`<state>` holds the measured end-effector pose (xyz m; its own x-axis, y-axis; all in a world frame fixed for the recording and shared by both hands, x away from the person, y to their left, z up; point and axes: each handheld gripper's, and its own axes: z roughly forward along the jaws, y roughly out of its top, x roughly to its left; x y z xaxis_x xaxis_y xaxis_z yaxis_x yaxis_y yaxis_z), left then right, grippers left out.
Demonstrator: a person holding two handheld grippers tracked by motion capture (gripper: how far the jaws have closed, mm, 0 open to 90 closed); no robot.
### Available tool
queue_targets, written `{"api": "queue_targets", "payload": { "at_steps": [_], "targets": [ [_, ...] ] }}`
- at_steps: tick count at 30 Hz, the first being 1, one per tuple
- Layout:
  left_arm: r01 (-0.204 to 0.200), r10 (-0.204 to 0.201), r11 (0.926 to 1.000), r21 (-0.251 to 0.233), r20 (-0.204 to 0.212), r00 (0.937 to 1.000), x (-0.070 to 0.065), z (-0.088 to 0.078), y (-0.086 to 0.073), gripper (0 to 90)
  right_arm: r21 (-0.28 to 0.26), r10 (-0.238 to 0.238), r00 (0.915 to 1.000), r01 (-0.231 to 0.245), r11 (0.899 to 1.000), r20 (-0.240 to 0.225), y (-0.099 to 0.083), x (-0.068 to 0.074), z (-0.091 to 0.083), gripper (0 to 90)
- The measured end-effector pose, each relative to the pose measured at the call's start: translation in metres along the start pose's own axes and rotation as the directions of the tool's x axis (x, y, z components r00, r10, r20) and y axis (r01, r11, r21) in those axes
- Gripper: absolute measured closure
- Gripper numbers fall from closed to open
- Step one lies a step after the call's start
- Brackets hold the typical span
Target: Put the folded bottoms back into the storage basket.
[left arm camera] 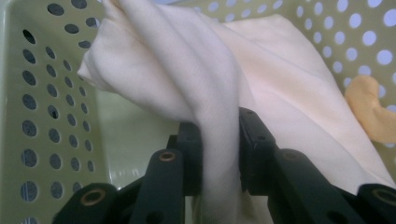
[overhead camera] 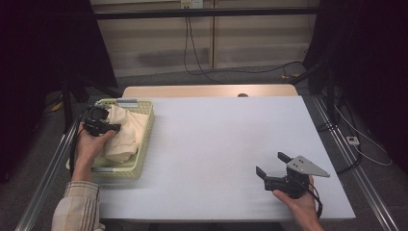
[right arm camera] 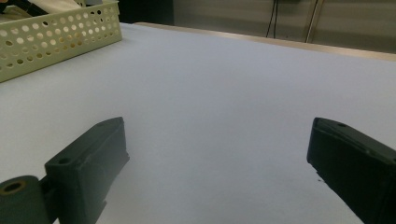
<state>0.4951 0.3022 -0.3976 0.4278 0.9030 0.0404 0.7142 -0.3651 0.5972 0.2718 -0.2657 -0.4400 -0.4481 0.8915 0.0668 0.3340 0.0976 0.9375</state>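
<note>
Left gripper (left arm camera: 219, 140) pinching a fold of cream cloth (left arm camera: 196, 84) inside the perforated basket (overhead camera: 144, 139) at nine o'clock, right gripper (overhead camera: 274, 166) spread wide, empty, at five o'clock, white table (overhead camera: 216, 144), grey floor (overhead camera: 202, 77), cables (overhead camera: 202, 72) at twelve o'clock

right gripper (right arm camera: 217, 158) jaws stand wide apart over the bare white table (right arm camera: 224, 93); a perforated basket (right arm camera: 56, 37) sits far left.
</note>
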Motion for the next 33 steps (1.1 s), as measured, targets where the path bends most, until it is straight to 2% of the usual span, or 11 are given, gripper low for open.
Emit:
{"api": "queue_targets", "payload": {
  "at_steps": [4, 9, 11, 18, 22, 24, 31, 33],
  "targets": [
    [0.018, -0.018, 0.9997, 0.018, 0.014, 0.9997, 0.001, 0.001, -0.002, 73.5, -0.001, 0.0, 1.0, 0.0, 1.0, 0.0, 0.0, 0.0, 0.0, 4.7],
    [0.043, -0.043, 0.999, 0.013, 0.029, 0.9986, 0.001, 0.003, -0.005, 73.4, 0.0, -0.001, 1.0, 0.001, 1.0, 0.0, 0.0, 0.0, 0.0, 4.7],
    [0.034, -0.035, 0.9992, 0.021, 0.033, 0.9988, 0.001, 0.004, -0.004, 73.4, 0.001, 0.0, 1.0, 0.0, 1.0, 0.0, 0.0, 0.0, 0.0, 4.7],
    [0.061, -0.061, 0.998, 0.02, 0.045, 0.9971, 0.003, 0.008, -0.006, 72.5, 0.001, -0.001, 1.0, 0.001, 1.0, 0.0, 0.0, 0.0, 0.0, 4.7],
    [0.072, -0.072, 0.9972, 0.022, 0.019, 0.9972, 0.005, 0.013, -0.009, 70.2, -0.002, 0.0, 1.0, 0.0, 1.0, 0.0, 0.0, 0.0, 0.0, 4.7],
    [0.081, -0.082, 0.9964, 0.025, 0.021, 0.9964, 0.006, 0.013, -0.01, 69.7, -0.001, -0.007, 1.0, 0.007, 1.0, -0.001, 0.0, -0.001, -0.001, 4.7],
    [0.08, -0.08, 0.9957, 0.045, -0.002, 0.9968, 0.009, 0.014, -0.011, 66.0, 0.0, -0.006, 1.0, 0.006, 1.0, -0.002, 0.0, -0.001, 0.0, 4.7],
    [0.083, -0.081, 0.9948, 0.059, -0.029, 0.9963, 0.01, 0.015, -0.011, 63.8, 0.0, -0.007, 1.0, 0.007, 1.0, -0.002, 0.0, -0.001, -0.001, 4.7]
  ]
}}
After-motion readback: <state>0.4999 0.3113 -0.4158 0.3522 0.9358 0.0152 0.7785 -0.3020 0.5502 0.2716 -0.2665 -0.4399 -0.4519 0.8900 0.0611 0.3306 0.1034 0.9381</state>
